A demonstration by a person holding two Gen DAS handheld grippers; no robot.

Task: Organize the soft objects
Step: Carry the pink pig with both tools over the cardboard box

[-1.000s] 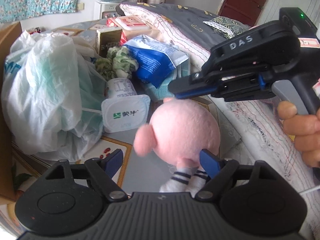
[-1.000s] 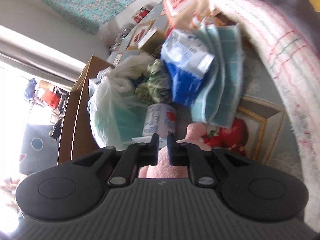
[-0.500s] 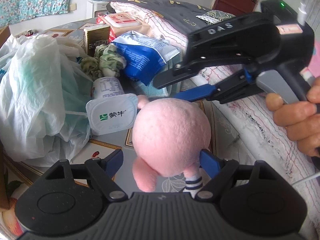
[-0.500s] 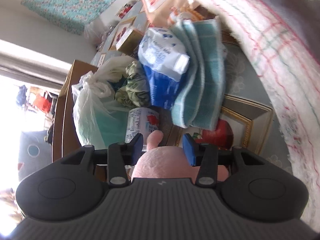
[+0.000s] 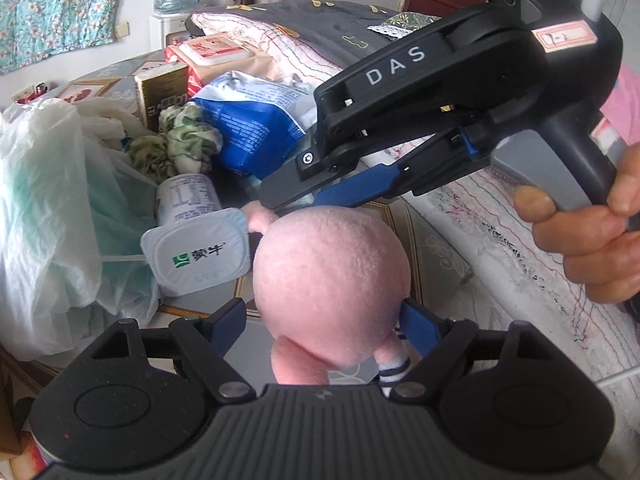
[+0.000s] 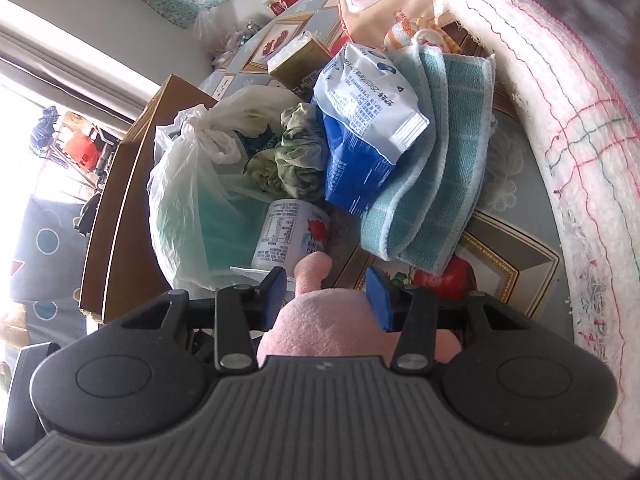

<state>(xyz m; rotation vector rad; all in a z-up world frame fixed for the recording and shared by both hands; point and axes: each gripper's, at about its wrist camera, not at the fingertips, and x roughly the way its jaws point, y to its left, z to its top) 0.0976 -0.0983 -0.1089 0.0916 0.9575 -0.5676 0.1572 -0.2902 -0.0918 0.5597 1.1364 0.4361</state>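
A pink plush toy (image 5: 332,272) with striped socks sits between the fingers of my left gripper (image 5: 322,320). The left gripper's jaws stand wide, its right pad lies against the toy's side, and a gap shows at its left pad. My right gripper (image 5: 288,200) hovers just above the toy's head, held by a hand (image 5: 592,232). In the right wrist view the right gripper (image 6: 326,292) is open, with the plush toy's ear (image 6: 312,272) standing free between the blue pads. A folded teal towel (image 6: 440,160) and a crumpled green cloth (image 6: 292,160) lie further back.
A yoghurt cup (image 5: 196,248) lies on its side just left of the toy. Behind it are a tied plastic bag (image 5: 48,208), a blue-and-white packet (image 5: 248,120), a gold box (image 5: 164,92) and a wipes pack (image 5: 212,52). A quilt (image 5: 500,240) borders the right; a cardboard box (image 6: 120,208) stands left.
The right gripper, shut on the toy's ear a second ago, has opened and let it go. The toy has turned and now sits lower between the left fingers.
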